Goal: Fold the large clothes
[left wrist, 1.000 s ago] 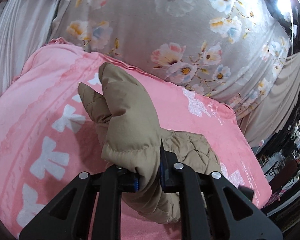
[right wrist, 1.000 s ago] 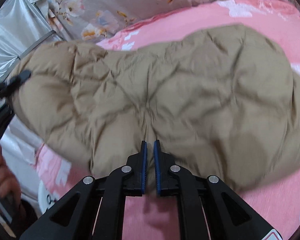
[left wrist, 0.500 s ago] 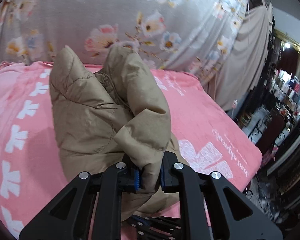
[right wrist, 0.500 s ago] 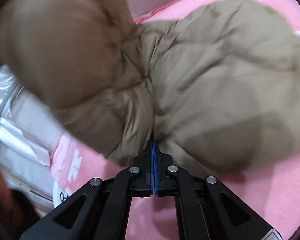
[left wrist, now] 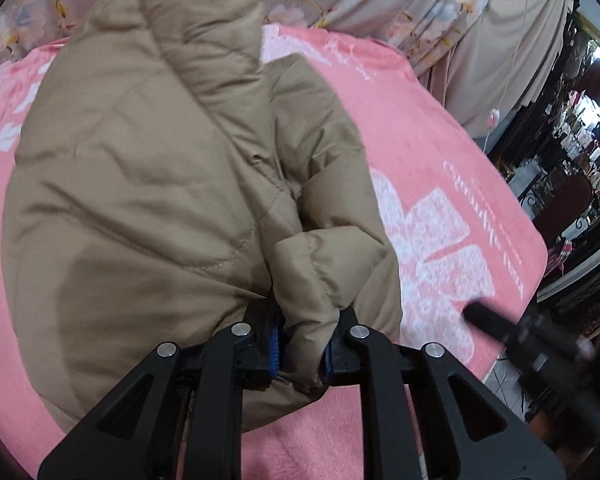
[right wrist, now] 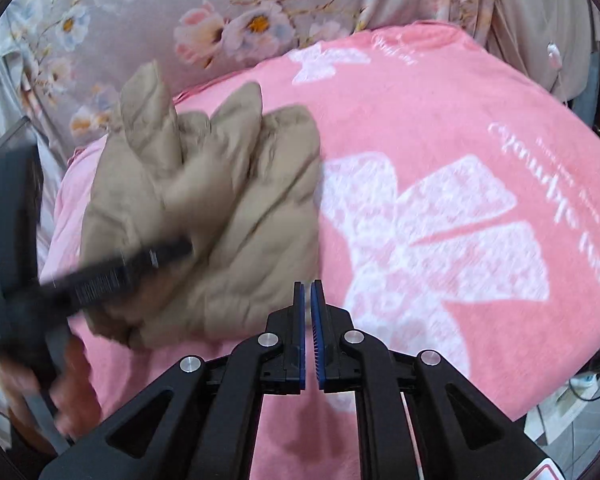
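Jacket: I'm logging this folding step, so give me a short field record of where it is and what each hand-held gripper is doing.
garment: tan puffy jacket, bunched
surface: pink blanket with white bows
left hand-held gripper: shut on a jacket fold
right hand-held gripper: fingers nearly together, nothing between them, beside the jacket
backdrop: floral curtain

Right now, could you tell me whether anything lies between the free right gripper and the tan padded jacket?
Nothing visible does. The right gripper, its fingers nearly together and holding nothing, sits just right of the tan padded jacket on the pink blanket. The left gripper already clamps a fold of the jacket, reaching in from the far left side.
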`<state>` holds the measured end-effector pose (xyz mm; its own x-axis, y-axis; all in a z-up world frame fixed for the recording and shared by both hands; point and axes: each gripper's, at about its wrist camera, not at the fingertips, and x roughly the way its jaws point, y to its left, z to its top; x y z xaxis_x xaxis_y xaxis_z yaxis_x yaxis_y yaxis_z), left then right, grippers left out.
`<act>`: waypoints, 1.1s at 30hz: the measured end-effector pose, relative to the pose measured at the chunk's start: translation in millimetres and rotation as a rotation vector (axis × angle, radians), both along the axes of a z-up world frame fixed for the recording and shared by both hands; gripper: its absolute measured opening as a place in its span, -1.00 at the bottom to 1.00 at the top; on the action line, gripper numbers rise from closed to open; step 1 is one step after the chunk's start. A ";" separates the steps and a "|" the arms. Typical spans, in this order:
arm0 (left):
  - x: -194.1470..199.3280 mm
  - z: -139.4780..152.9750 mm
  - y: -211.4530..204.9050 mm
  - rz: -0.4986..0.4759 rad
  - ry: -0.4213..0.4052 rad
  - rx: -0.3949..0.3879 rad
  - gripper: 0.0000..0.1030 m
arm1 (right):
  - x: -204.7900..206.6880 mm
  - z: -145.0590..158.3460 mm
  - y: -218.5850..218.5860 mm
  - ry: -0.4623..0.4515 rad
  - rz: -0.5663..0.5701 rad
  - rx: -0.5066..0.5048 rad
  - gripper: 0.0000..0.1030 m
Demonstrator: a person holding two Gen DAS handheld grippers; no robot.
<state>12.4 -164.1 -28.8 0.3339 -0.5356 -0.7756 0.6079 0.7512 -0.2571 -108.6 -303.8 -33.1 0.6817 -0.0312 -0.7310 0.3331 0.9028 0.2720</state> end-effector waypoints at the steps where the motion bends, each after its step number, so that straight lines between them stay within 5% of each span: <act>1: -3.1 -3.1 0.4 -0.001 0.005 0.002 -0.70 | 3.7 7.0 -2.4 -0.014 0.006 -0.009 -0.80; 5: -19.0 1.2 16.1 0.002 0.010 -0.032 -0.52 | 23.3 30.6 -5.4 -0.064 0.045 -0.010 -0.66; 7: -26.7 14.1 33.4 -0.002 0.034 -0.080 0.06 | 31.6 45.7 -0.8 -0.102 0.077 0.007 -0.21; 10: -39.6 36.9 69.2 0.030 0.035 -0.160 0.52 | 46.4 66.2 3.7 -0.143 0.108 0.007 0.01; 13: -39.6 58.7 110.7 0.129 -0.021 -0.195 0.63 | 67.2 81.3 18.1 -0.172 0.158 0.049 0.15; 15: -27.7 64.4 131.8 0.237 -0.070 -0.137 0.63 | 81.7 86.9 30.1 -0.176 0.181 0.063 0.17; 20: 6.8 50.5 168.6 0.435 -0.059 -0.026 0.63 | 129.5 83.4 52.3 -0.131 0.194 0.105 0.17; 26: 21.1 38.9 180.2 0.487 -0.067 0.042 0.63 | 180.2 69.7 70.5 -0.052 0.182 0.141 0.15; 30: 28.8 41.0 175.2 0.487 -0.079 0.053 0.63 | 194.3 62.1 79.2 -0.030 0.193 0.077 -0.63; 33: 30.6 46.9 170.8 0.479 -0.092 0.055 0.63 | 185.9 65.9 76.2 -0.048 0.194 0.021 -0.77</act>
<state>43.0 6.7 18.1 0.6012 -0.2644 -0.7540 0.2094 0.9628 -0.1707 77.4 -227.6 32.8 0.7076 0.1195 -0.6964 0.1392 0.9427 0.3032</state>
